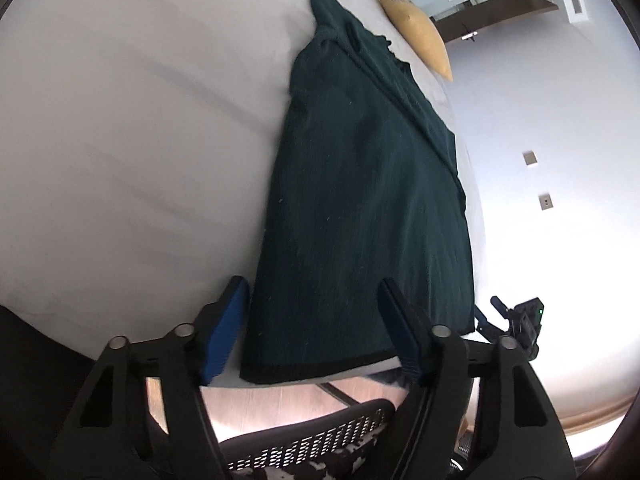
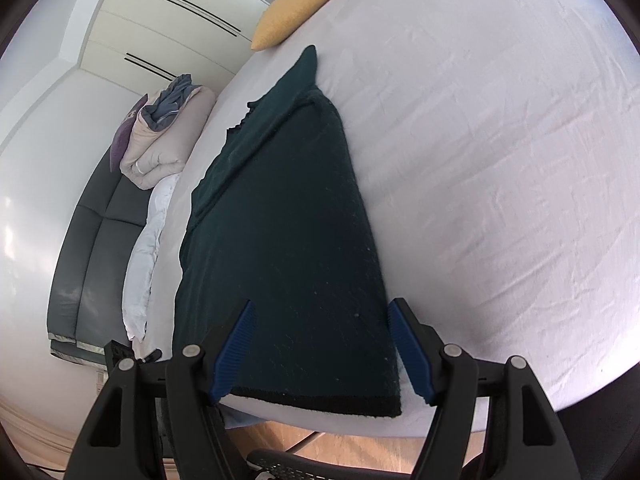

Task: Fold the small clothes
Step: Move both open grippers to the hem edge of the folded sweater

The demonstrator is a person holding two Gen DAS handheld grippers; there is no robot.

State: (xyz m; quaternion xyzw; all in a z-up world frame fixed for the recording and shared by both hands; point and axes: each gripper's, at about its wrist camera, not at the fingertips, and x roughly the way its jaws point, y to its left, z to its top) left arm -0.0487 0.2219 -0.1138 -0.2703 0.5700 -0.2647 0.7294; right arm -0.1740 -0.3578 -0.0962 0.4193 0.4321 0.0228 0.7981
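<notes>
A dark green knitted garment (image 1: 360, 184) lies folded into a long strip on the white bed sheet (image 1: 140, 140), its black hem at the near bed edge. My left gripper (image 1: 312, 282) stands open over the hem end. Its left finger (image 1: 224, 328) is just off the garment's left edge, and its right finger (image 1: 400, 328) is over the cloth. In the right wrist view the same garment (image 2: 288, 240) runs away from me. My right gripper (image 2: 322, 303) is open astride the hem's right part, with the pads apart from the cloth.
A yellow cushion (image 1: 416, 28) (image 2: 296, 8) lies at the far end of the bed. A bundled duvet (image 2: 160, 140) sits on a dark grey bench (image 2: 92, 240) to the left. Below the bed edge are a black mesh chair (image 1: 320, 440) and the wooden floor (image 2: 352, 448).
</notes>
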